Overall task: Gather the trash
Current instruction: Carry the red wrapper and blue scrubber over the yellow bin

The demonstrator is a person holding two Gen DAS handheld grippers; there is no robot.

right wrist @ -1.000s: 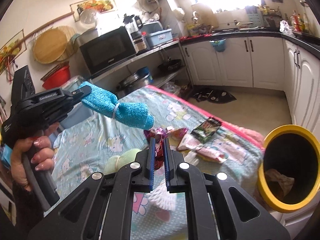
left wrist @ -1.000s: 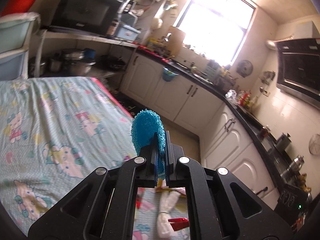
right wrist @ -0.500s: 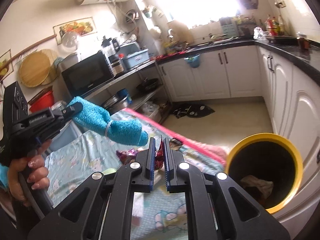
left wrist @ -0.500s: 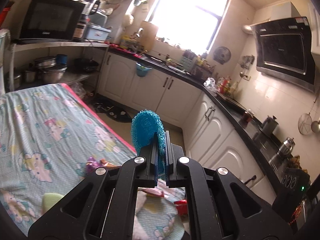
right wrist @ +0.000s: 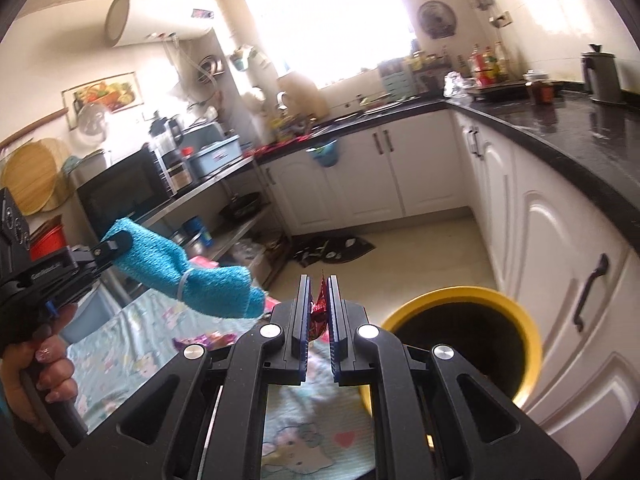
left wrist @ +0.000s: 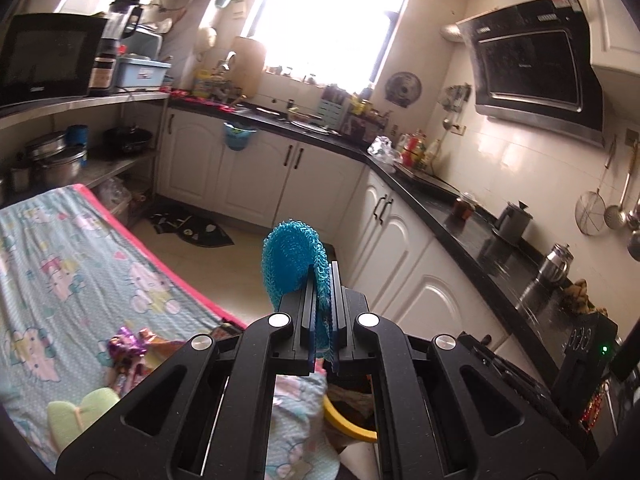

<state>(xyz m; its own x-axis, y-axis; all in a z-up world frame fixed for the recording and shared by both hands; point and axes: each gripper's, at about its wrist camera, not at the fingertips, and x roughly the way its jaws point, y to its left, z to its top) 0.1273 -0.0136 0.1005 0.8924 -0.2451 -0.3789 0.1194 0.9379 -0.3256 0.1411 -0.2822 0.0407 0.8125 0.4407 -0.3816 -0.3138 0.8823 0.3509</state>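
Note:
My left gripper (left wrist: 323,308) is shut on a rolled blue cloth (left wrist: 294,264), held in the air past the table's end; it also shows in the right wrist view (right wrist: 188,274), sticking out from the left gripper. My right gripper (right wrist: 319,312) is shut on a red foil wrapper (right wrist: 319,310) and holds it up, left of the yellow-rimmed bin (right wrist: 466,336). The bin's rim also shows in the left wrist view (left wrist: 348,424) below the fingers. More wrappers (left wrist: 128,344) and a green sponge (left wrist: 80,412) lie on the cartoon-print tablecloth (left wrist: 72,272).
White cabinets (right wrist: 560,280) with a black counter (right wrist: 580,132) run along the right and back. A shelf with a microwave (left wrist: 44,56) and pots (left wrist: 56,156) stands at the left. A dark mat (left wrist: 192,228) lies on the floor.
Both grippers have risen and swung right, away from the table and toward the bin, each still holding its item. The bin now fills more of the right wrist view.

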